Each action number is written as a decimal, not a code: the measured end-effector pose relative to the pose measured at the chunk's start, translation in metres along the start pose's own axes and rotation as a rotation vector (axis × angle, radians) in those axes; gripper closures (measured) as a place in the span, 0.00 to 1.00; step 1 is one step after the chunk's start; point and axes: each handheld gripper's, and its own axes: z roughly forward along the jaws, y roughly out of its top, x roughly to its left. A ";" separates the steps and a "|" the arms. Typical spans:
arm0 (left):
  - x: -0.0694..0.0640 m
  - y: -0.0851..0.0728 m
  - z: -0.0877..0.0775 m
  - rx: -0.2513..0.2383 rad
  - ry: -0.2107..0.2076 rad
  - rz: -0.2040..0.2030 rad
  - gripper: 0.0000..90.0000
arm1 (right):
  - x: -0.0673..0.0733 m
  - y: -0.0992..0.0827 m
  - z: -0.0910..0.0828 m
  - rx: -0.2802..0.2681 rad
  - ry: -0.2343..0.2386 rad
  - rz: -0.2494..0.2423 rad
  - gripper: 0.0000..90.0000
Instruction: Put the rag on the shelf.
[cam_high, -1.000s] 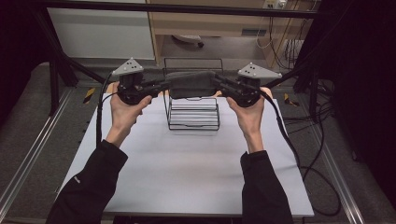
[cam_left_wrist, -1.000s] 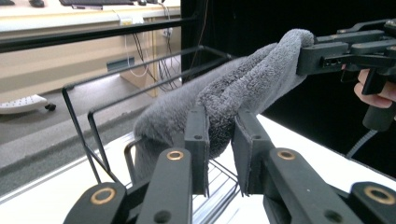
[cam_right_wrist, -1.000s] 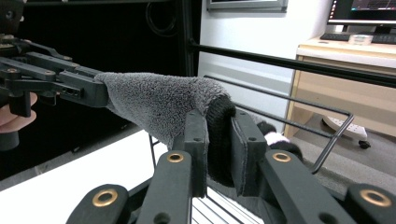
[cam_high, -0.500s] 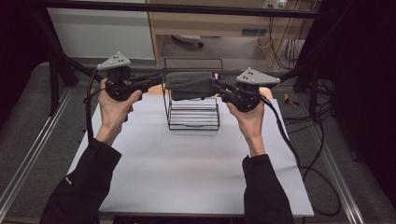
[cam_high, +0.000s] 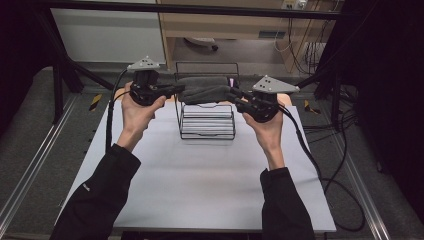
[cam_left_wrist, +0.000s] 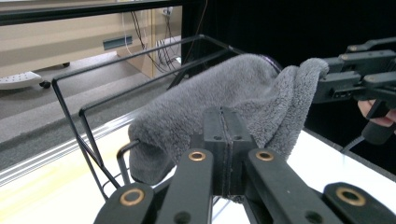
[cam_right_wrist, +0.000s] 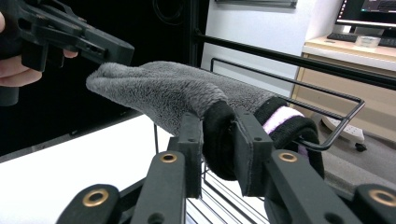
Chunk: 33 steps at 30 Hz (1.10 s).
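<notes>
A grey fluffy sock (cam_high: 205, 92) with a black and pink cuff hangs stretched level between my two grippers, just above a black wire rack (cam_high: 207, 127). My left gripper (cam_high: 180, 89) is shut on the toe end; its jaws (cam_left_wrist: 224, 135) have just been closing and now pinch the sock (cam_left_wrist: 224, 88). My right gripper (cam_high: 234, 95) grips the black cuff; its jaws (cam_right_wrist: 217, 135) have just eased open a little, and the cuff of the sock (cam_right_wrist: 163, 93) stays pressed between the pads.
The rack stands at the back middle of a white table (cam_high: 200, 190), which has bare surface in front. Black frame bars, cables and a wooden desk lie behind and to the right. Each gripper's cable trails off the table side.
Both hands have stayed nearly in place with the sock stretched between them. The left gripper drifted slightly left and came back.
</notes>
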 end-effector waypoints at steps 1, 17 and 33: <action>0.000 -0.001 0.000 0.002 -0.001 0.002 0.99 | 0.000 0.000 0.000 0.001 0.000 0.001 0.81; -0.007 -0.025 0.016 0.090 0.019 0.071 0.99 | 0.003 0.005 -0.015 0.002 0.036 0.041 0.58; 0.000 -0.043 0.035 0.097 0.057 0.057 0.99 | -0.006 -0.014 0.018 0.130 -0.019 0.128 1.00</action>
